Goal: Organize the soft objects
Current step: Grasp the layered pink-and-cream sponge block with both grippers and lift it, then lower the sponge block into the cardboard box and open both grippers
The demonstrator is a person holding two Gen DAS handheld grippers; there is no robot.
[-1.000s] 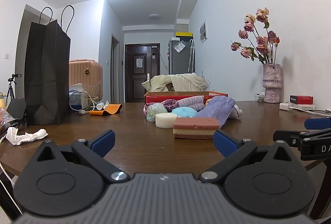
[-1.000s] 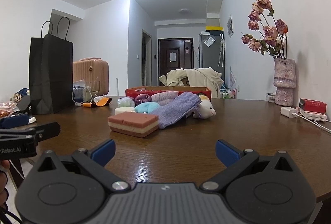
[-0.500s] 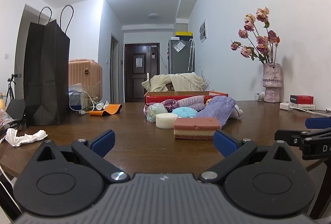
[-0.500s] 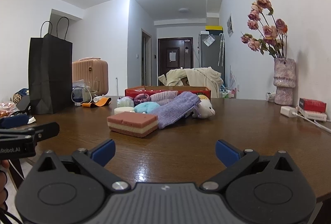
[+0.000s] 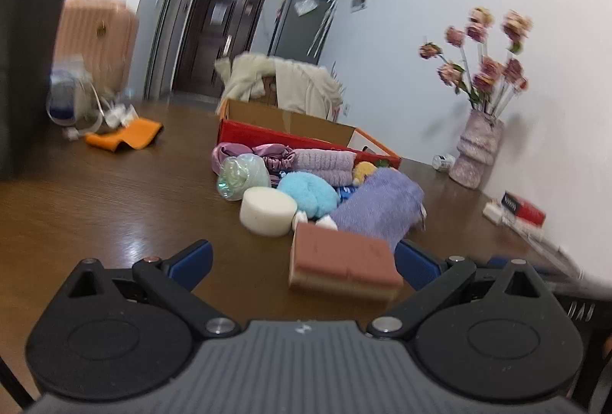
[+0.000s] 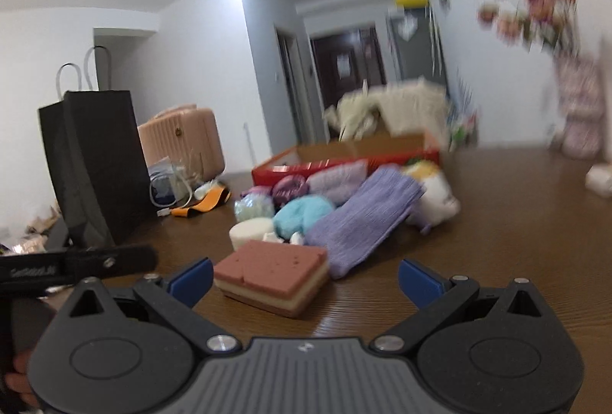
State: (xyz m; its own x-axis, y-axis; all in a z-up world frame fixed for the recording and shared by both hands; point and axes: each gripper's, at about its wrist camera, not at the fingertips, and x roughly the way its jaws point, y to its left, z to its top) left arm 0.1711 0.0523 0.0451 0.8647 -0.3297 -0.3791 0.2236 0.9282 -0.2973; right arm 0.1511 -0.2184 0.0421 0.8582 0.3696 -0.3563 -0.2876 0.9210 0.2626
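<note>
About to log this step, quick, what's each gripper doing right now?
Left gripper: open, holding nothing.
Right gripper: open, holding nothing.

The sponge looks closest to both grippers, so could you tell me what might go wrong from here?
Both open grippers, left and right, point at the sponge, so they could collide. The purple cloth lies against its far side, so a deep grasp may snag it.

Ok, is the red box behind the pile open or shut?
Open. The red box has no lid on top and its brown cardboard inside wall shows. Its contents cannot be seen from here.
</note>
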